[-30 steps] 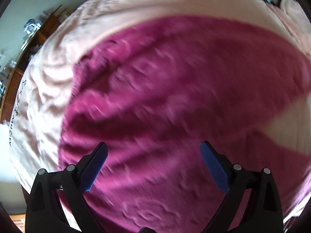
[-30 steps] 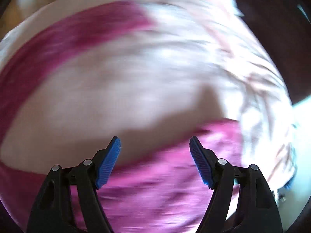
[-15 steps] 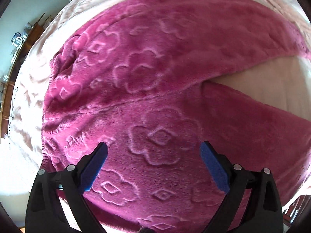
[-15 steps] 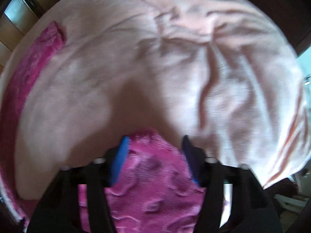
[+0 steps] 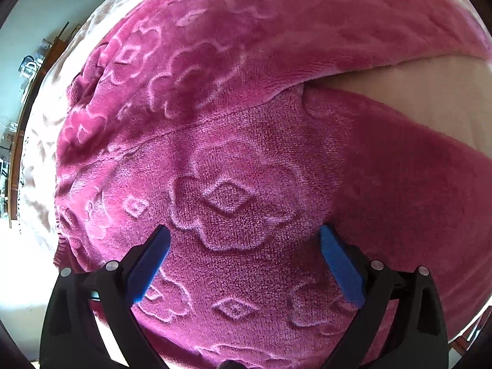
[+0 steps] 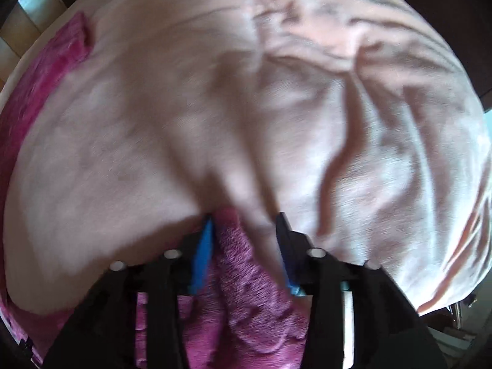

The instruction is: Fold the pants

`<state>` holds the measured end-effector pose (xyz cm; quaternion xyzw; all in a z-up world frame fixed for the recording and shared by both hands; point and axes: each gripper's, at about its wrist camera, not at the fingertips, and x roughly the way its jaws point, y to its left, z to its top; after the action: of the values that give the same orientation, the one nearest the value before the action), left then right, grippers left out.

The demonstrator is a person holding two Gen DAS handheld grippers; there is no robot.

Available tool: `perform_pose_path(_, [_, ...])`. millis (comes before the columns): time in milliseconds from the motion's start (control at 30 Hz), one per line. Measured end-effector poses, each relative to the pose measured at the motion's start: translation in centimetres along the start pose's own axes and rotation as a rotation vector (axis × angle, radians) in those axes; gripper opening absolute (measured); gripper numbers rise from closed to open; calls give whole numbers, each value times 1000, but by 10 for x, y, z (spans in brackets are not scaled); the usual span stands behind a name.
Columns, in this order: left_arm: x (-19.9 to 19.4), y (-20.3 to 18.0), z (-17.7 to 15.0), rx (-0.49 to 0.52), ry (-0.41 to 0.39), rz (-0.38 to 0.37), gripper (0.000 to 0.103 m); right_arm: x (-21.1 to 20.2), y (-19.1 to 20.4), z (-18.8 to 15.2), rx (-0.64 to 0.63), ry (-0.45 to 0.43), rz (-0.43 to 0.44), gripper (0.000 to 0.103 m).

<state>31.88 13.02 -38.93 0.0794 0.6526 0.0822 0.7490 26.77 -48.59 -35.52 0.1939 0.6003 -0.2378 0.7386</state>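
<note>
Magenta fleece pants (image 5: 233, 141) fill nearly all the ground beneath my left gripper (image 5: 244, 236), whose fingers stand wide apart above them with nothing between. Bare pink bedsheet (image 6: 215, 107) lies beyond the pants' far leg end, open for passage. My right gripper (image 6: 246, 224) straddles that end, its gap blocked by bunched fabric.

Magenta plush pants (image 5: 233, 160), flower-embossed, legs spread flat; one cuff apparently bunched upward
</note>
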Motion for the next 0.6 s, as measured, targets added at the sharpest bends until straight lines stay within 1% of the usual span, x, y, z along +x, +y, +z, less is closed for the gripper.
perform_pose_path(133, [1, 1, 4, -10, 3, 0, 96, -26, -16, 1, 2, -54, -95, 42])
perform_pose_path(167, [-1, 0, 4, -10, 5, 1, 96, -34, -19, -1, 1, -62, -106, 42])
perform_pose_path(233, [-2, 1, 8, -11, 4, -1, 96, -49, -16, -9, -31, -70, -82, 42])
perform_pose_path(333, [-9, 0, 11, -8, 6, -7, 95, -61, -1, -35, -102, -27, -3, 42])
perform_pose_path(433, [-11, -1, 17, -16, 10, -19, 95, -61, 13, -66, -123, 42, 55, 42])
perform_pose_path(467, [-12, -1, 18, -16, 11, -22, 95, -58, 14, -76, -118, 63, 61, 42])
perform_pose_path(500, [-13, -2, 19, -15, 11, -25, 95, -45, 8, -81, -111, 77, 55, 42])
perform_pose_path(600, [-11, -4, 22, -9, 19, -37, 95, -12, -6, -98, -78, 155, -24, 42])
